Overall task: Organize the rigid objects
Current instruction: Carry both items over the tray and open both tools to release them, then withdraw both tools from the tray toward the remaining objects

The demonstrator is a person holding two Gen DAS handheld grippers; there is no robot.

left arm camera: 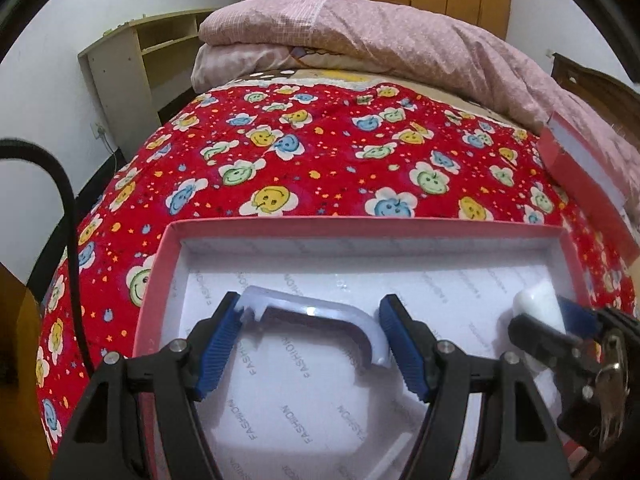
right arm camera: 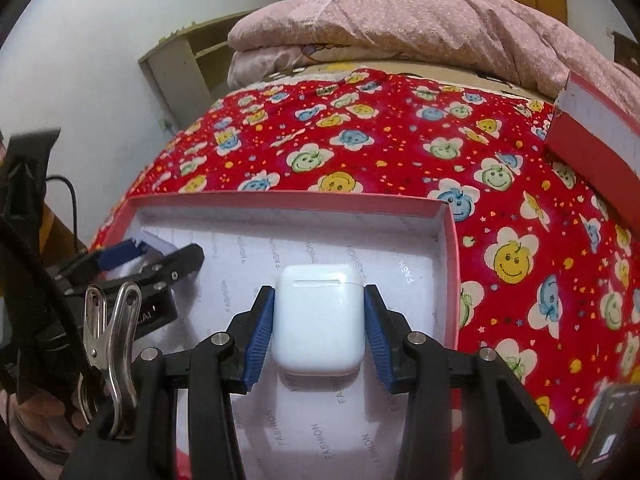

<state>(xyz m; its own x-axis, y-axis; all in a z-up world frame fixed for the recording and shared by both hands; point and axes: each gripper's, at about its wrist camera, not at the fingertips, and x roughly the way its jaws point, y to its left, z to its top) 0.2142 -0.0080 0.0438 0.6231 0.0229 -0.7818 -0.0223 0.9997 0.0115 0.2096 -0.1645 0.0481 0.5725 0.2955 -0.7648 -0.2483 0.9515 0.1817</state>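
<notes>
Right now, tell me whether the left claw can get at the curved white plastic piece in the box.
Probably yes. The left claw hangs open inside the pink box, its pads either side of the curved white piece, with nothing between them. The right claw, around the white earbud case, sits off to the side.

- The right gripper reaches over an open pink box lined with white paper printed "FASHION".
- Between its blue fingers sits a white earbud case, lid seam away from the camera; whether the pads press it or stand just beside it is unclear.
- At left, the left gripper reaches into the same box with a pale lilac object at its tip.
- The box lies on a red smiley-flower quilt.
- The pink box lid lies at far right, a folded pink duvet beyond.
</notes>
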